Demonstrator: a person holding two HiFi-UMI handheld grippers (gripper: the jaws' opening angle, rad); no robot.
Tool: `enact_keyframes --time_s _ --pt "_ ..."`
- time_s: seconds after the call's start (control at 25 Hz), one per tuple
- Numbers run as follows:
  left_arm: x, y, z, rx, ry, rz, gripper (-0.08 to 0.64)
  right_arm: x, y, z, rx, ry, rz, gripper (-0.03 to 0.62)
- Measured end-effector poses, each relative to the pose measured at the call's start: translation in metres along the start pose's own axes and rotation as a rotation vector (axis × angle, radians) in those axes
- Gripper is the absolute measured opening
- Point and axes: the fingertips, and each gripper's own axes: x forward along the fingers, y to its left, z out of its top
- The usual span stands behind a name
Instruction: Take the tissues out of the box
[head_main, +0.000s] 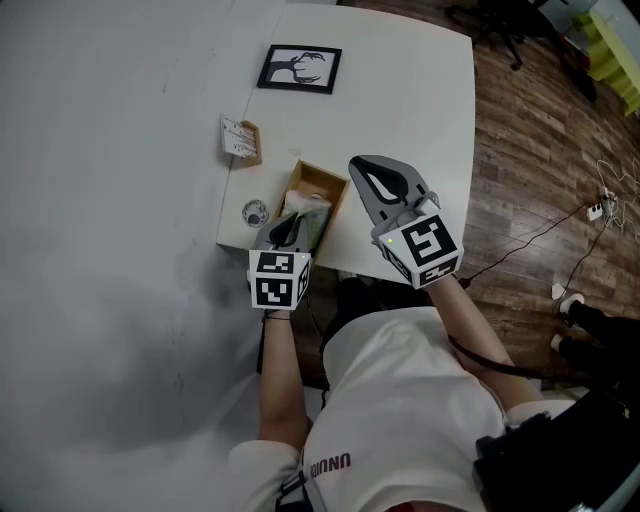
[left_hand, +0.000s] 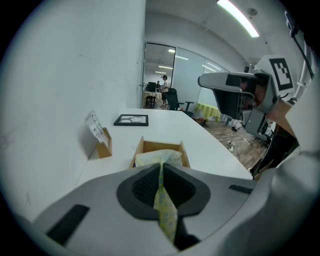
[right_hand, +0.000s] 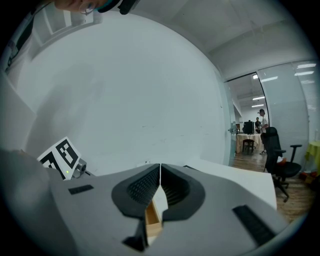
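A person's left gripper (left_hand: 161, 166) is clamping its jaws on a yellow-patterned tissue (left_hand: 165, 207), which is running as a thin strip between the pads and hanging out behind them. Just beyond the jaw tips an open wooden box (left_hand: 161, 146) is sitting on the white worktop (left_hand: 210, 145), with more crumpled tissue bulging from its top. Ahead and to the left of these jaws a small card holder (left_hand: 100, 137) is standing by the wall, and a black picture frame (left_hand: 131, 120) is lying further off. The right gripper (right_hand: 160, 169) is hovering up to the right of the left jaws and of the box. Its own jaws are pressing together at the tips with nothing between them, and the box is showing below them through the gap behind the tips. In the head view a small round object (head_main: 255, 212) is lying just left of the left jaws, beside the box.
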Motion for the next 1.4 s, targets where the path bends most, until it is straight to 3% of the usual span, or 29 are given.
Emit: enact_keyframes --time_s 1.4 --pt "-0.014 -0.002 0.022 0.015 -0.091 -0.001 0.029 0.0 0.001 -0.005 0.007 0.011 -0.013 0.021"
